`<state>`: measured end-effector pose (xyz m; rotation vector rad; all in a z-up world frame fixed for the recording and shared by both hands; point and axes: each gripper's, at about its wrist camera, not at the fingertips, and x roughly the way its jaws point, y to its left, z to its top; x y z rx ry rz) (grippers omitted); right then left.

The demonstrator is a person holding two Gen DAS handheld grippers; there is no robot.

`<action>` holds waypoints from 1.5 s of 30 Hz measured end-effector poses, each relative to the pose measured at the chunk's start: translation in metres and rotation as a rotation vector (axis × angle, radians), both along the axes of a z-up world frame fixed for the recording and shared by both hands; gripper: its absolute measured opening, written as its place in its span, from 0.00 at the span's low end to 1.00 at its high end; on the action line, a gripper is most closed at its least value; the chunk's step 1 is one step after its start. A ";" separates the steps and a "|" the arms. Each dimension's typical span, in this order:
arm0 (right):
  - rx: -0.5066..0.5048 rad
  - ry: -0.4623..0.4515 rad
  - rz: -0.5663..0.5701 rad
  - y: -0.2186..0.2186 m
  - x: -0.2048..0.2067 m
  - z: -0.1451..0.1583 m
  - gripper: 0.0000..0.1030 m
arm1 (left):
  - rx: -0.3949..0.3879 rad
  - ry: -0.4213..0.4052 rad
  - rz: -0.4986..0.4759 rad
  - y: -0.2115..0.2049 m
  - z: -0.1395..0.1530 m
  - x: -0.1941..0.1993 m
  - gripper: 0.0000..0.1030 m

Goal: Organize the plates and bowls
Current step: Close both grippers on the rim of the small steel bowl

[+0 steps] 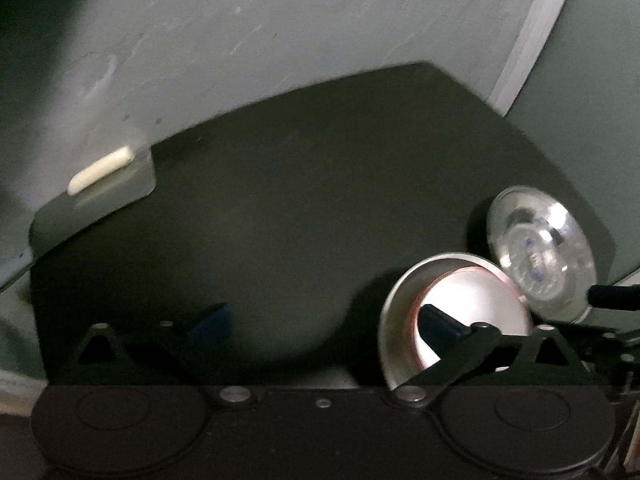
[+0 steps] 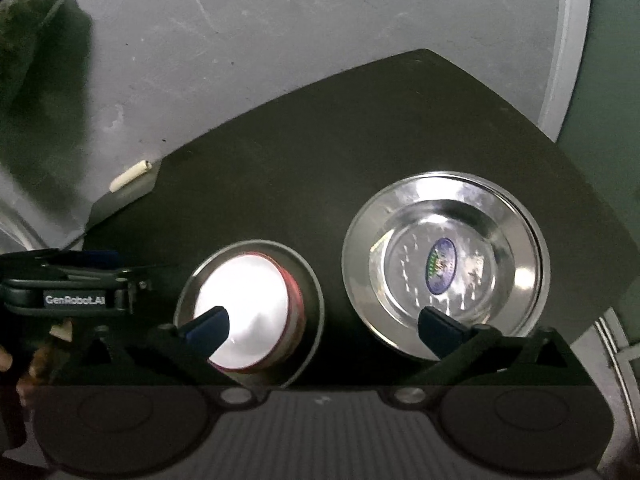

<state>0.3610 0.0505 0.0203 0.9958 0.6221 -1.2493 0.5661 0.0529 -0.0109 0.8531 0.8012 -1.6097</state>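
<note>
Below both cameras lies a dark surface point(image 2: 320, 168) set on a pale grey floor point(image 2: 280, 20), and the dishes sit along its near edge. Toward the near-right corner rests a steel plate point(image 2: 446, 262) with a wide shiny rim and a small oval sticker point(image 2: 440, 265) at its centre. Just to its left, apart from it in the right wrist view, sits a steel bowl point(image 2: 250, 314), and nested inside that is a white bowl with a red rim point(image 2: 246, 312), brightly lit.

The right hand-held gripper point(image 2: 322, 326) hangs above the gap between the two dishes with its jaws spread wide and nothing held: one blue-padded fingertip point(image 2: 208, 328) shows over the white bowl, the other over the near rim of the plate.

The left hand-held gripper point(image 1: 322, 320) is also wide open and holds nothing. Its right finger shows over the nested bowls, while its left finger is over bare dark surface. In the right wrist view its black body, marked with white lettering, appears at the left edge.

Off the far-left corner of the surface, a small cream-coloured stick point(image 2: 130, 176) lies on the floor, right beside the surface's edge.
</note>
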 end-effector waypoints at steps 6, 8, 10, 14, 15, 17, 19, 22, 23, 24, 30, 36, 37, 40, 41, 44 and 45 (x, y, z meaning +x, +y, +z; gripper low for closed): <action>0.005 0.042 -0.014 0.010 0.009 -0.002 1.00 | -0.001 -0.016 -0.018 0.003 -0.006 0.015 0.99; 0.007 0.046 -0.024 0.015 0.010 -0.002 1.00 | -0.007 -0.013 -0.025 0.004 -0.008 0.018 0.99; 0.006 0.051 -0.036 0.021 0.012 -0.003 1.00 | -0.006 0.003 -0.037 0.005 -0.010 0.021 0.99; 0.014 0.052 -0.055 0.032 0.014 -0.007 1.00 | -0.003 0.011 -0.062 0.010 -0.014 0.022 0.99; 0.014 0.052 -0.061 0.034 0.014 -0.007 1.00 | -0.003 0.013 -0.070 0.011 -0.014 0.023 0.99; 0.015 0.055 -0.071 0.037 0.016 -0.007 1.00 | -0.003 0.012 -0.079 0.012 -0.014 0.023 0.99; 0.019 0.058 -0.075 0.037 0.018 -0.008 1.00 | -0.007 0.009 -0.092 0.014 -0.013 0.024 0.99; 0.039 0.056 -0.078 0.037 0.018 -0.012 1.00 | 0.005 0.000 -0.114 0.013 -0.014 0.025 0.99; 0.044 0.055 -0.079 0.037 0.017 -0.013 1.00 | 0.011 -0.003 -0.120 0.012 -0.016 0.025 0.99; 0.048 0.053 -0.081 0.036 0.016 -0.015 1.00 | 0.012 -0.007 -0.124 0.012 -0.017 0.024 0.99; 0.077 0.036 -0.088 0.036 0.012 -0.022 1.00 | 0.014 -0.020 -0.142 0.012 -0.019 0.018 0.99; 0.100 0.034 -0.106 0.035 0.009 -0.030 1.00 | 0.012 -0.021 -0.162 0.011 -0.022 0.014 0.99; 0.103 0.034 -0.110 0.035 0.009 -0.031 1.00 | 0.013 -0.022 -0.163 0.011 -0.023 0.013 0.99; 0.104 0.030 -0.120 0.035 0.008 -0.032 1.00 | 0.017 -0.028 -0.166 0.010 -0.025 0.011 0.99; 0.106 0.029 -0.123 0.035 0.007 -0.033 1.00 | 0.018 -0.031 -0.166 0.009 -0.026 0.010 0.99; 0.112 0.028 -0.128 0.036 0.007 -0.035 1.00 | 0.027 -0.043 -0.164 0.007 -0.028 0.007 0.99; 0.112 0.027 -0.130 0.036 0.007 -0.036 1.00 | 0.030 -0.043 -0.163 0.007 -0.029 0.006 0.99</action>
